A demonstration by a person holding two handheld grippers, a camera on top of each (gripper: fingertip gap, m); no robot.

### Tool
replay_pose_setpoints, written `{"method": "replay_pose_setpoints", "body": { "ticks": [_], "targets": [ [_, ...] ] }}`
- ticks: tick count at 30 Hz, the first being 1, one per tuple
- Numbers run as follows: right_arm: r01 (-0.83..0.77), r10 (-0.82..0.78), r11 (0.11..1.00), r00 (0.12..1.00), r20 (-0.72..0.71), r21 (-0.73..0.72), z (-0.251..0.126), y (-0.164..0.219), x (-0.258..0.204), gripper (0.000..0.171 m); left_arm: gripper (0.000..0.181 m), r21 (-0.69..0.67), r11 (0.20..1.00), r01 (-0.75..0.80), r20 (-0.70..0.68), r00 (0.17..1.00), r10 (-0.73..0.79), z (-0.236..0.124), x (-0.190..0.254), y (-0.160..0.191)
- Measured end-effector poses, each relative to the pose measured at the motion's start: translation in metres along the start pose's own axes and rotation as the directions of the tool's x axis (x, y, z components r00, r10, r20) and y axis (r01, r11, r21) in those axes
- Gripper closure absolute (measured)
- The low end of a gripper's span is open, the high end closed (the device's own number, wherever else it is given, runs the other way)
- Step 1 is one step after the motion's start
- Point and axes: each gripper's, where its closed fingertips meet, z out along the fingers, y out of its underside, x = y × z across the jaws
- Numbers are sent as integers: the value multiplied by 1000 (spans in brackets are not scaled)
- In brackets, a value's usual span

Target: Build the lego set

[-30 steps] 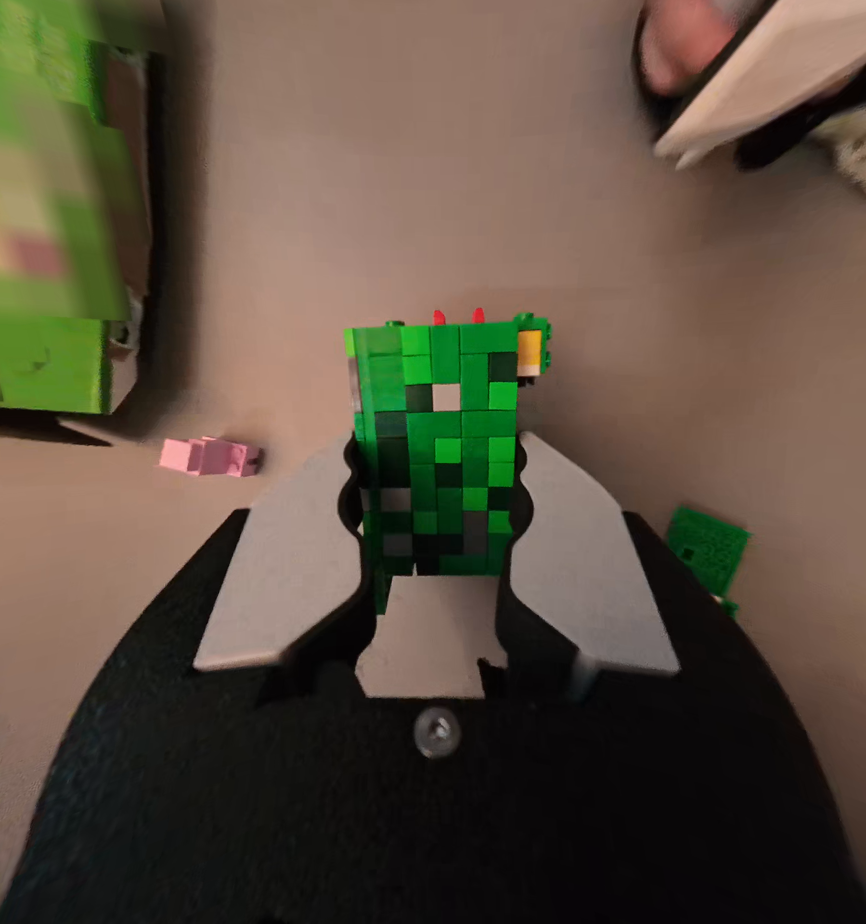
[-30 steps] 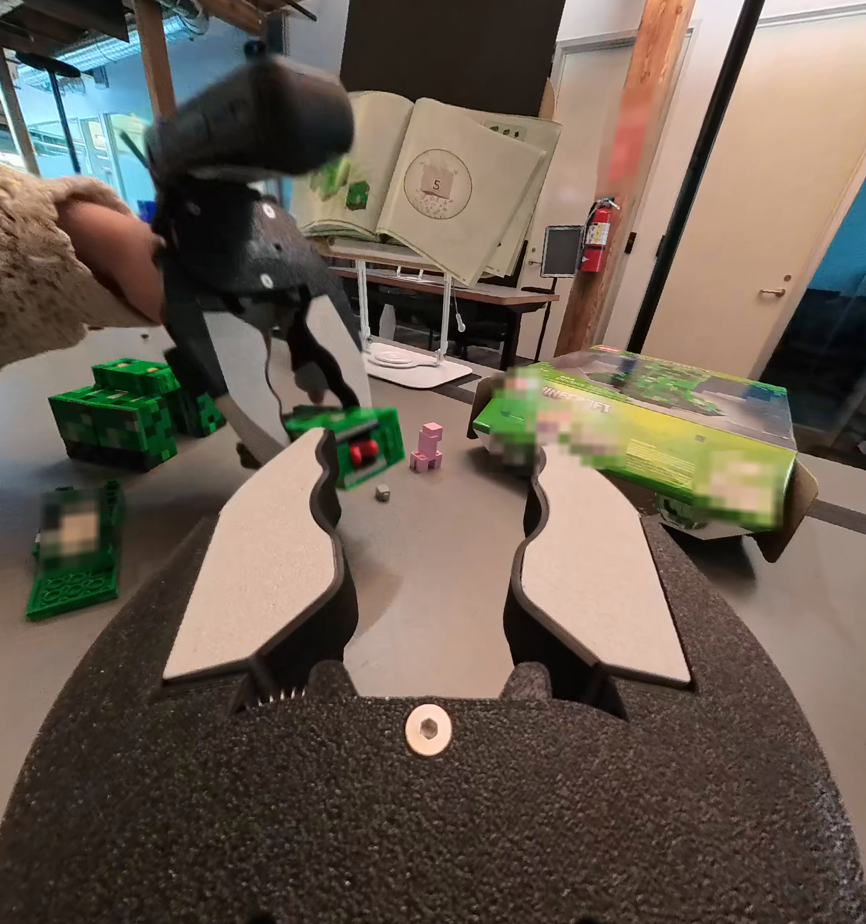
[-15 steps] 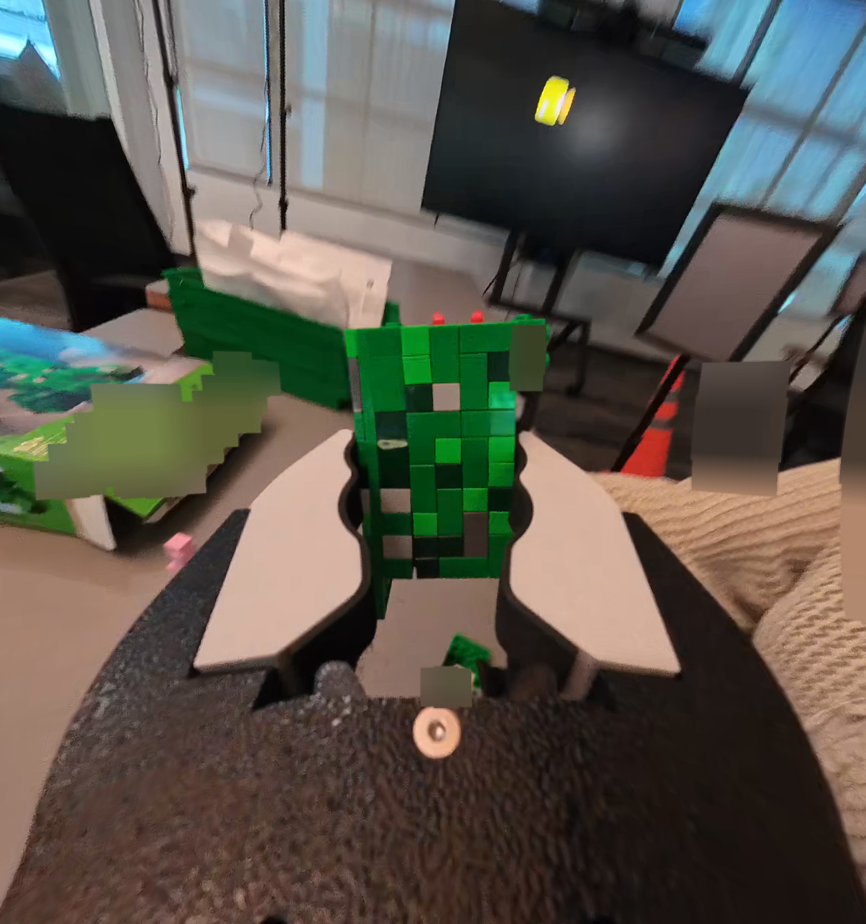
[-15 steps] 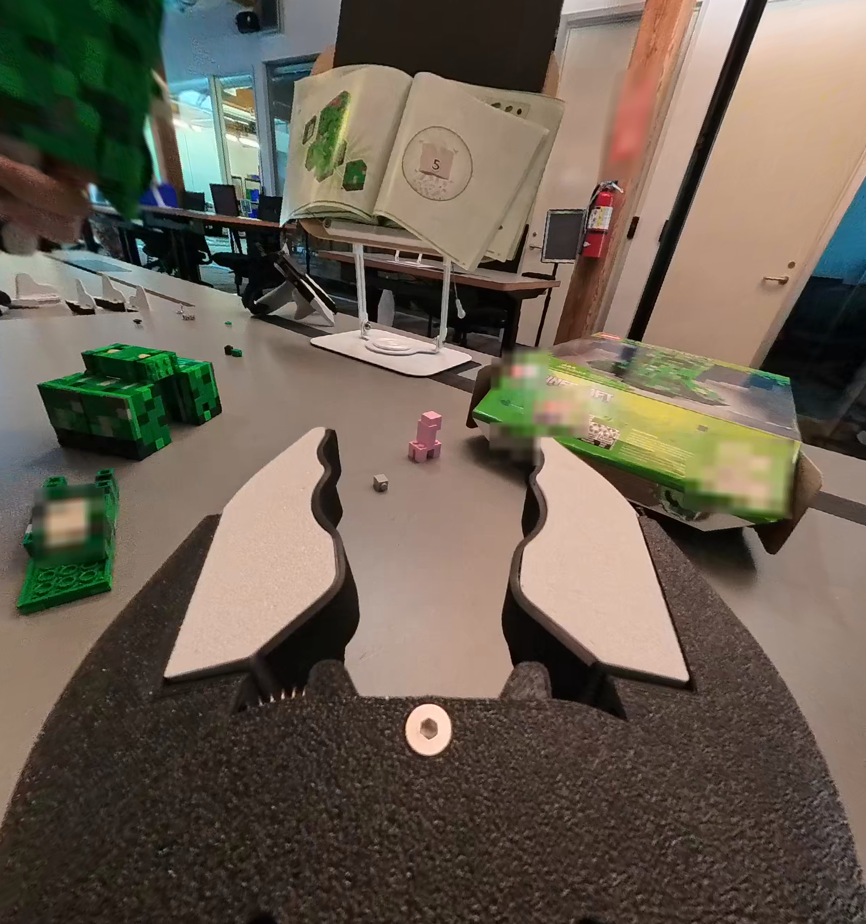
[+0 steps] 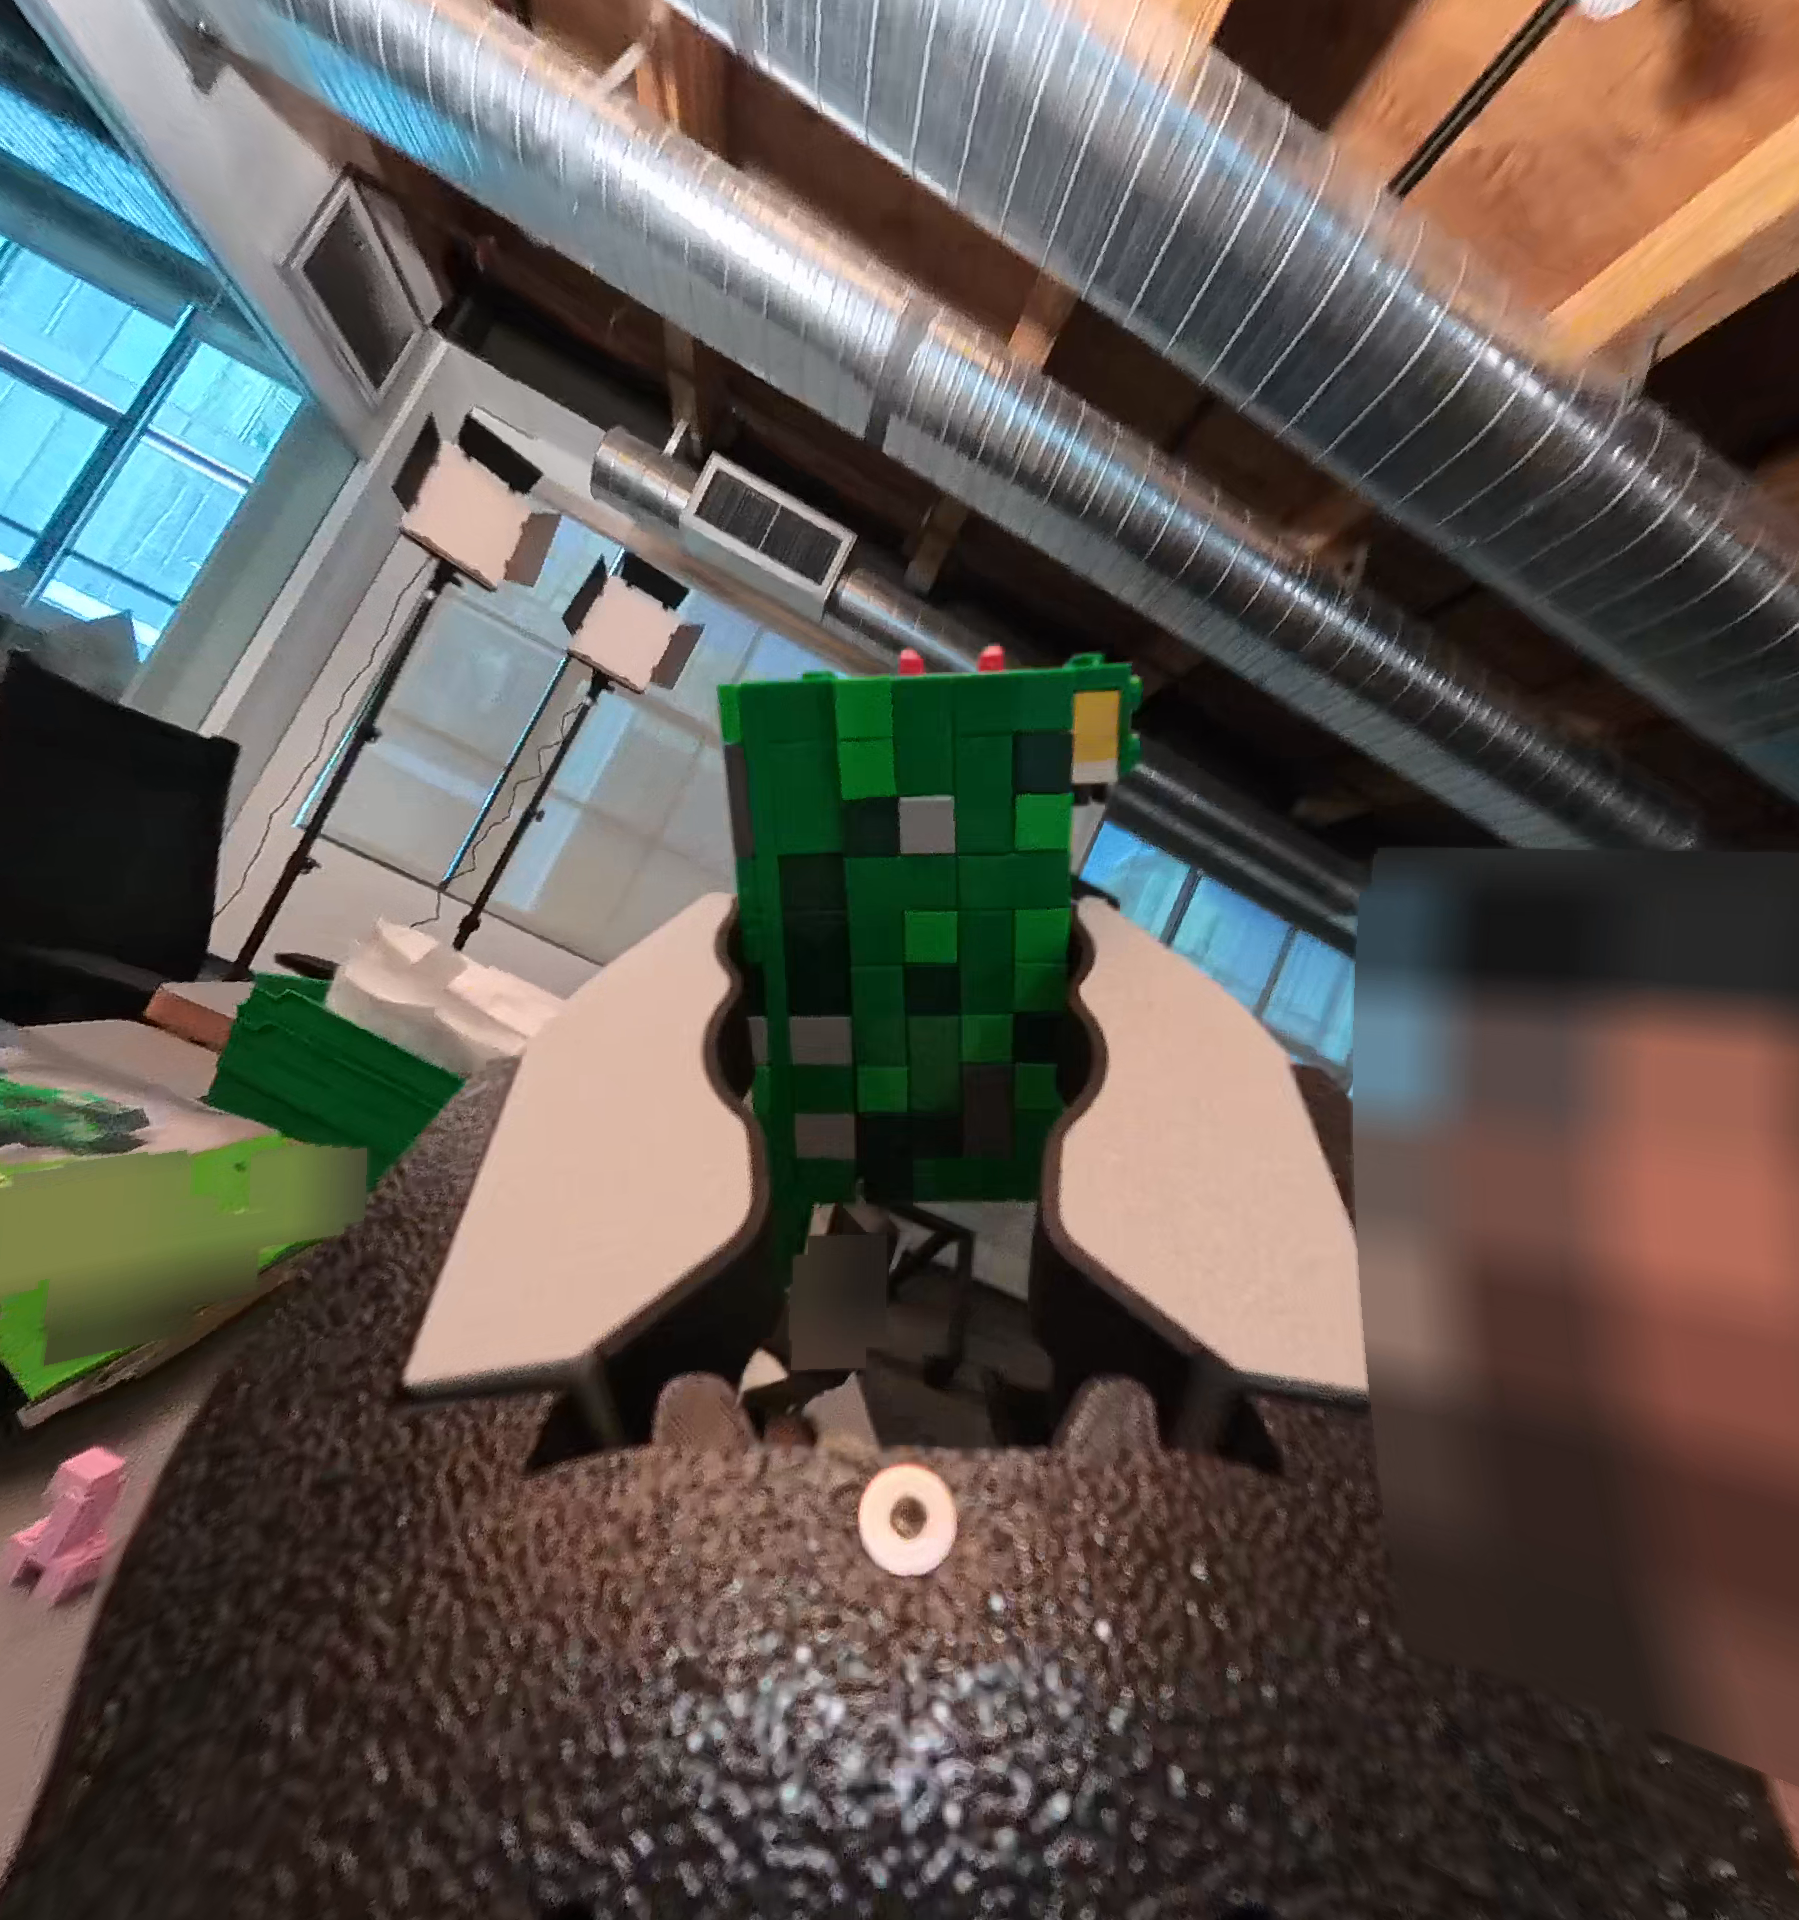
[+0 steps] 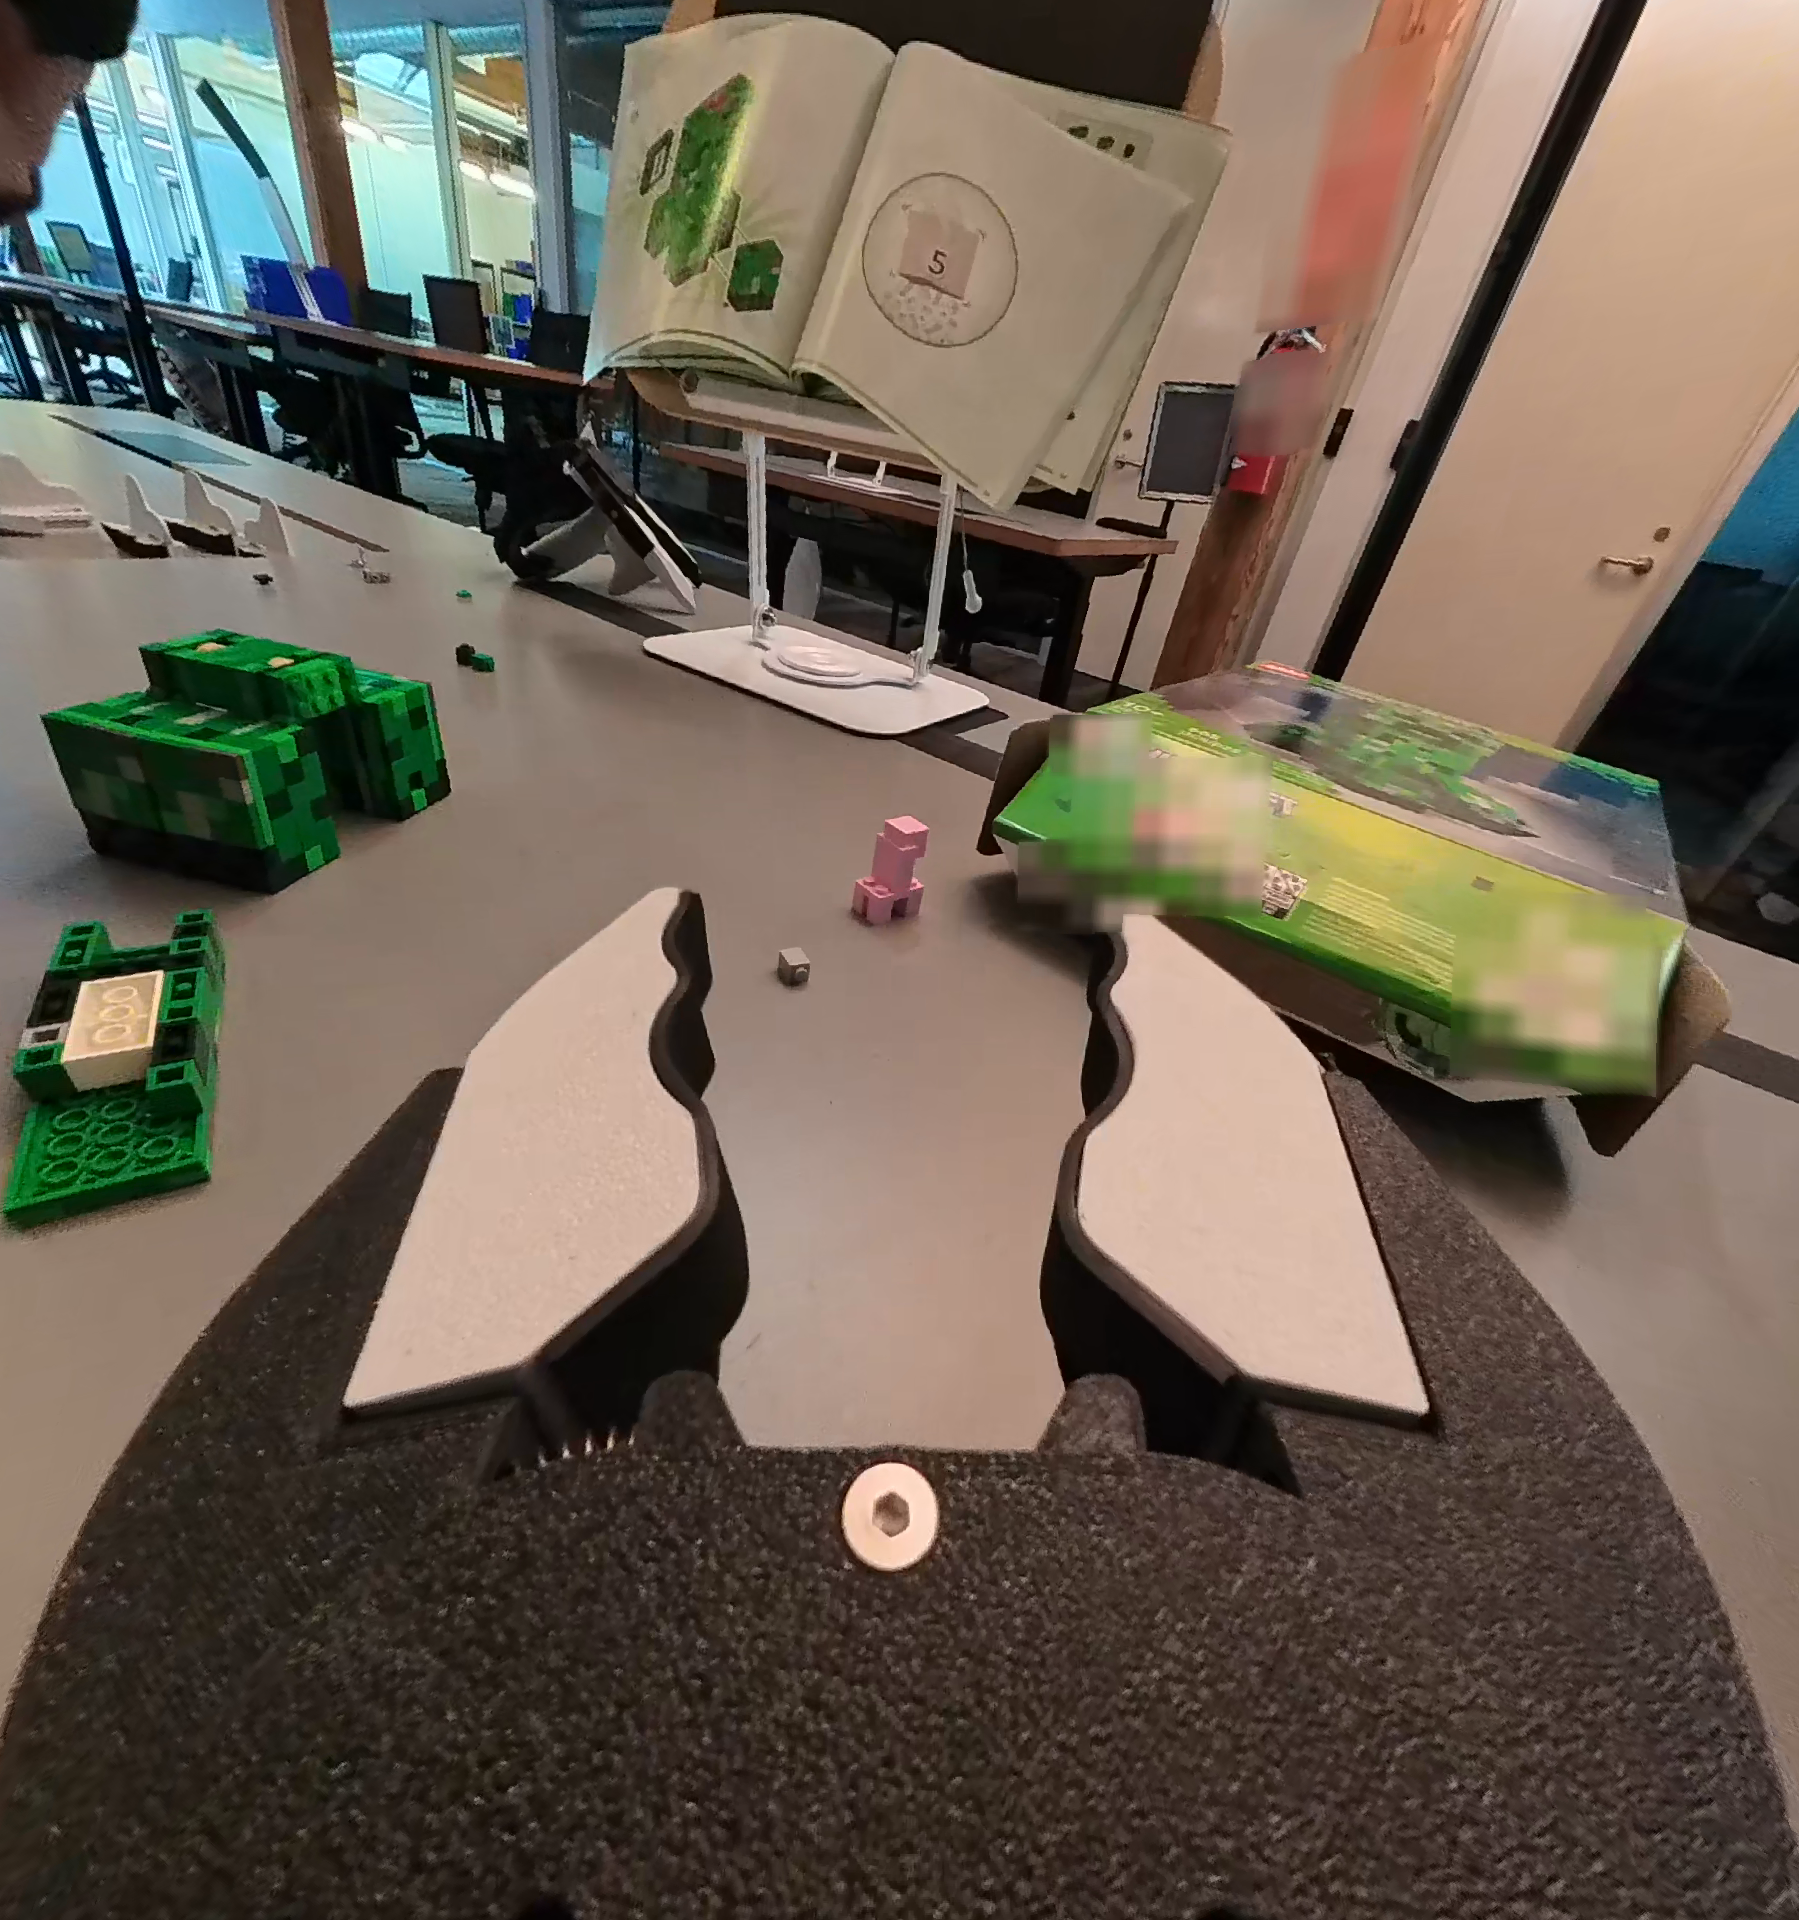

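My left gripper [image 5: 900, 920] is shut on a tall green brick body [image 5: 900, 883] with grey and dark squares, two red studs and a yellow tile at its top. It is lifted high and tilted toward the ceiling. My right gripper [image 6: 900, 925] is open and empty, low over the grey table [image 6: 614, 831]. A green brick block assembly [image 6: 240, 753] lies at the left. A smaller green piece with a white plate [image 6: 116, 1060] lies nearer. A pink brick pig [image 6: 895, 868] and a tiny grey brick [image 6: 792, 966] sit ahead of the right fingers.
The green set box [image 6: 1352, 873] lies at the right and shows in the left wrist view [image 5: 95, 1195] too. An open instruction book on a white stand [image 6: 874, 229] stands at the back. The pink pig shows at the lower left [image 5: 69, 1522]. Small loose bricks [image 6: 474, 657] lie far back. Across from one pair of fingers to the other is roughly 35 cm. About 15 cm separates my right fingertips from the pink brick pig [image 6: 895, 868]. Seen from the left wrist view [image 5: 94, 1501] as well.
My left gripper has lifted the green body off the table and tipped upward, from looking down at the table to facing the ceiling. The right gripper has stayed still and open.
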Motion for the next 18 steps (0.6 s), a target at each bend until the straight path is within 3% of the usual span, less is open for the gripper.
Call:
{"method": "replay_pose_setpoints", "body": {
  "ticks": [7, 18],
  "targets": [
    [28, -27, 999, 1000, 3, -32, 3, 4, -3, 103, 125, 114, 988, 108, -100, 990, -97, -14, 5, -31],
    [58, -57, 997, 998, 13, -45, 3, 5, -7, 103, 125, 28, 996, 87, -366, 928, -70, -19, 53, -28]
  ]
}}
